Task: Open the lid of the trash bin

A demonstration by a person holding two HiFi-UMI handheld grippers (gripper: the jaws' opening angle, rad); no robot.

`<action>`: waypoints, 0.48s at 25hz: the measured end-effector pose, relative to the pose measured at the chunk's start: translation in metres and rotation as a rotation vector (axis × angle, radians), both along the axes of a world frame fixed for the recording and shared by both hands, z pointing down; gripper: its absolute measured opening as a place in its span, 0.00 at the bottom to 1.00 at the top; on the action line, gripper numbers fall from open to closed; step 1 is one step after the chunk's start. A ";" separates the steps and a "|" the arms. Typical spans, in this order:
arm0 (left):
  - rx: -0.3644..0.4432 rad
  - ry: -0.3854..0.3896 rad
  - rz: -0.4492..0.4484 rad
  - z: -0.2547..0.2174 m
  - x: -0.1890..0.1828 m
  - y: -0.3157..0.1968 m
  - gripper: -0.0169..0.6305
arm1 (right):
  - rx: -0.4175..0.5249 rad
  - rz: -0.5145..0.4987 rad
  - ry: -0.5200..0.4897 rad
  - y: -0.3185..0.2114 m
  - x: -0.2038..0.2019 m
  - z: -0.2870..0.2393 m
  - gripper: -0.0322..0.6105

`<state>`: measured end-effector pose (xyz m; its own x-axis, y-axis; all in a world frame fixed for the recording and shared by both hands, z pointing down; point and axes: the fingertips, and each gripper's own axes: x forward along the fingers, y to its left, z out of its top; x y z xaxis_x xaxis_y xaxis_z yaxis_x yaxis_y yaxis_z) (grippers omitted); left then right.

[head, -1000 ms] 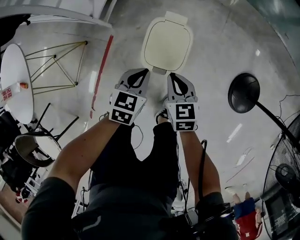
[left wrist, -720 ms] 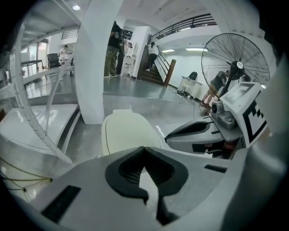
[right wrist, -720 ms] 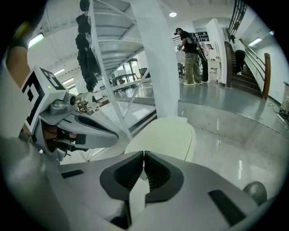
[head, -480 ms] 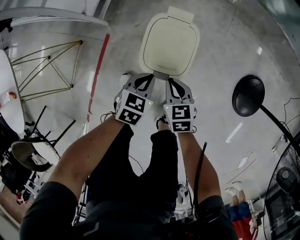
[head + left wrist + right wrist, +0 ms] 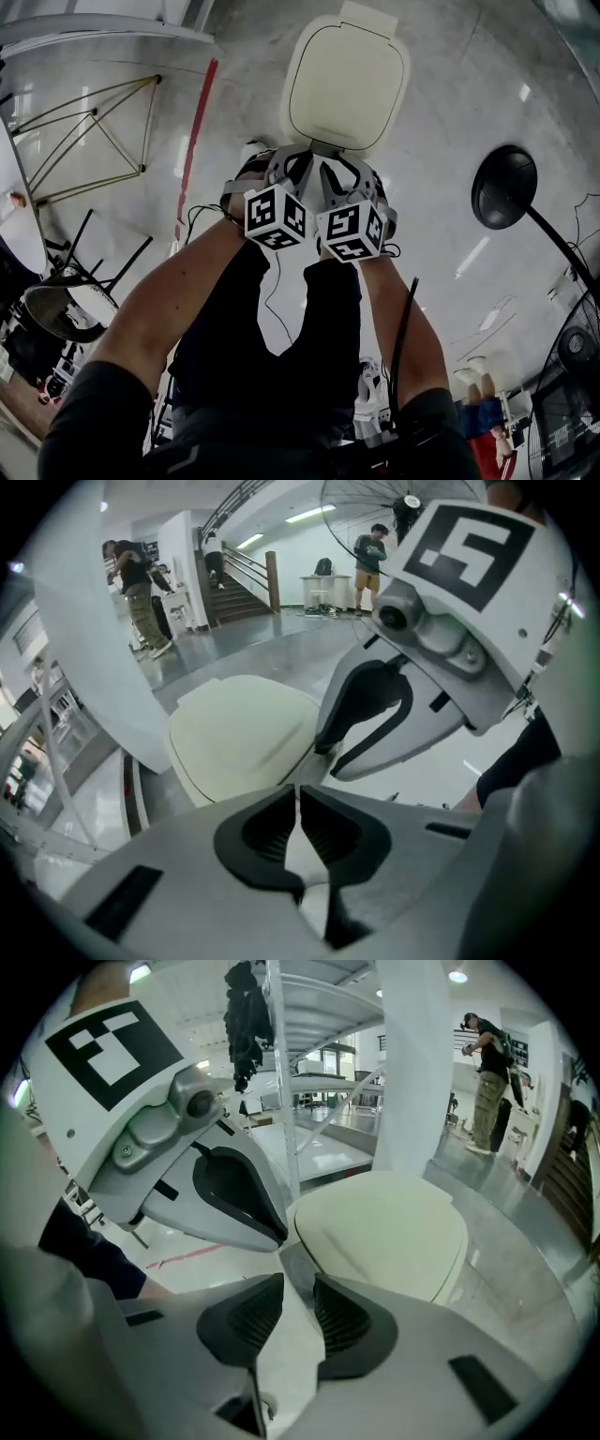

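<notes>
Light, stiff lid [image 5: 345,84] probably lifts best by its front tab [image 5: 322,148]; left tool [image 5: 298,799] pressed together, right tool [image 5: 298,1283] slightly spread.

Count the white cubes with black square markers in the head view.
2. One white marker cube sits on the left gripper, a second cube on the right gripper, side by side by the cream trash bin lid. None appears hidden.

The cream, rounded-square trash bin [image 5: 292,105] stands upright, its lid [image 5: 345,86] shut flat.
</notes>
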<state>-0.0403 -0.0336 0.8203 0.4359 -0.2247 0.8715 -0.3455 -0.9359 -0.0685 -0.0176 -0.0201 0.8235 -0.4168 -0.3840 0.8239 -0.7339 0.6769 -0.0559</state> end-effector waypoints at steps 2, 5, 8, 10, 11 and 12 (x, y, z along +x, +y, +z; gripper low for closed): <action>-0.007 -0.012 -0.012 0.004 -0.004 -0.003 0.04 | 0.012 -0.021 0.014 -0.003 -0.002 0.002 0.24; -0.017 -0.004 -0.032 0.004 -0.006 -0.006 0.04 | 0.031 -0.061 0.048 -0.007 -0.006 0.004 0.23; -0.021 0.002 -0.040 0.003 -0.007 -0.005 0.04 | 0.054 -0.106 0.105 -0.007 -0.008 0.006 0.22; -0.027 0.007 -0.051 0.002 -0.009 -0.004 0.04 | 0.072 -0.130 0.138 -0.005 -0.009 0.007 0.22; -0.031 0.009 -0.055 0.002 -0.010 -0.003 0.04 | 0.080 -0.142 0.155 -0.004 -0.009 0.008 0.22; -0.034 0.010 -0.057 0.002 -0.011 -0.002 0.04 | 0.087 -0.157 0.176 -0.004 -0.009 0.009 0.22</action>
